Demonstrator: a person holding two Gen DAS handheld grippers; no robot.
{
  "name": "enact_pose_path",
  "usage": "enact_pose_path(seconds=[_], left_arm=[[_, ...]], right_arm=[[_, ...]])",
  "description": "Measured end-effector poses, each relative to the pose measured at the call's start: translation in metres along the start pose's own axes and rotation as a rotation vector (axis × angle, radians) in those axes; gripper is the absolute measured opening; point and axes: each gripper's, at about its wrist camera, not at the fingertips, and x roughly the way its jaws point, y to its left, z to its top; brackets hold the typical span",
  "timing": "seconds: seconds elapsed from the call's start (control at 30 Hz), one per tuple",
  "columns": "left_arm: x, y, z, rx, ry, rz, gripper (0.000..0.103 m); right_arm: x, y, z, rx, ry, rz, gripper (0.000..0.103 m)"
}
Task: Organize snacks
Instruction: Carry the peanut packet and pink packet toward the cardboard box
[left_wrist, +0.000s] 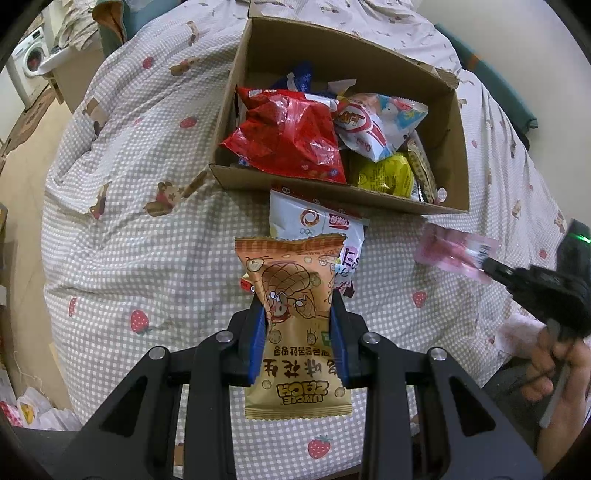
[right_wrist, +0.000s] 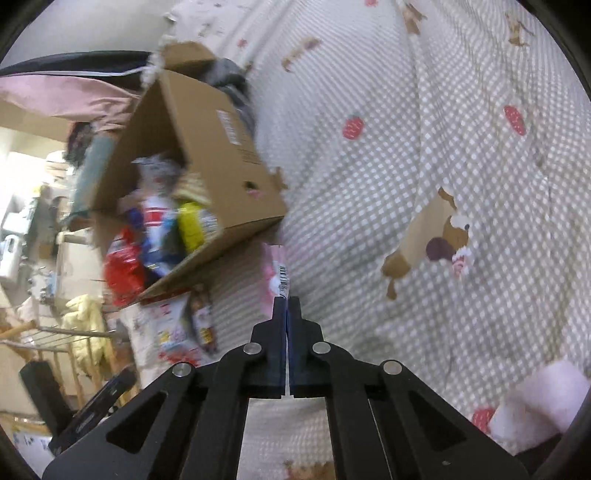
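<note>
Checked strawberry bedspread (left_wrist: 140, 229) under cardboard box (left_wrist: 332, 194).

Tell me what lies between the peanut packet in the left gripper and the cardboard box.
In the left wrist view, a white snack bag lies on the checked bedcover between the peanut packet and the cardboard box, partly tucked behind the packet.

Both tongs, left (left_wrist: 298, 314) and right (right_wrist: 286, 306), are black linkage frames with silver rivets (blue pads line the fingers (left_wrist: 258, 332)).
</note>
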Motion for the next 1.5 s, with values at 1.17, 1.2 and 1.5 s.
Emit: enact_pose_path(seconds=[1.17, 1.2, 1.5], left_arm=[[-0.072, 0.000, 0.068, -0.042, -0.254, 0.065, 0.027], [-0.072, -0.001, 0.073, -0.040, -0.260, 0.067, 0.027], [-0.053, -0.025, 0.123, -0.007, -0.279, 0.072, 0.027]], right_arm=[[-0.089, 0.086, 0.034, -0.206, -0.223, 0.221, 0.000], [-0.087, 0.089, 0.039, -0.207, -0.228, 0.223, 0.000], [-0.037, 0.106, 0.075, -0.199, -0.183, 0.238, 0.000]])
